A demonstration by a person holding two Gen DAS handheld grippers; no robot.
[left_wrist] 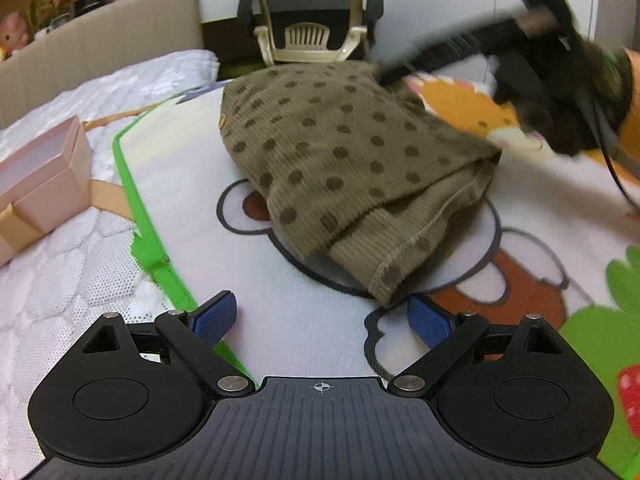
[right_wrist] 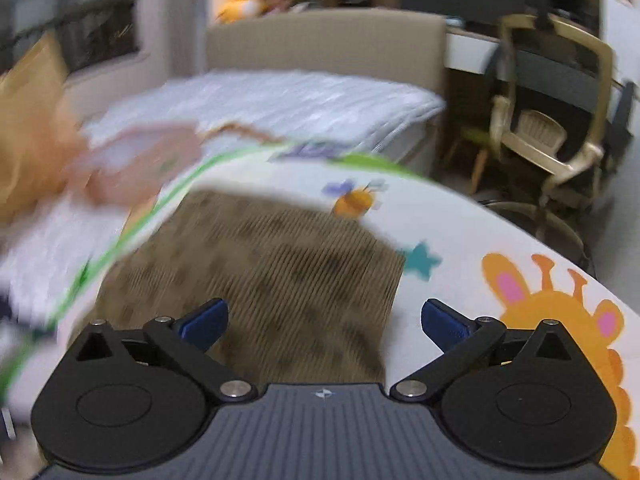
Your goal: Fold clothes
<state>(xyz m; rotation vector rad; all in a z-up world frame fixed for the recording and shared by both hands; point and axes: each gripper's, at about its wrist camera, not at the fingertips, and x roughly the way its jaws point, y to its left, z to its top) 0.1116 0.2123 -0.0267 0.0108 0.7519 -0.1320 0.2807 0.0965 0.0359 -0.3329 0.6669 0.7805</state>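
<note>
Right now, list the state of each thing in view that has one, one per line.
Brown dotted garment: folded over in layers, lying on the cartoon mat, not gripped.
Left tongs: open, empty, near the garment's hem.
Right tongs: open, empty, above the garment.
Pink box: open, lidless, on the mattress.

Olive-brown garment (left_wrist: 344, 152) with dark dots; white cartoon-print mat (left_wrist: 304, 320), green-edged.
</note>
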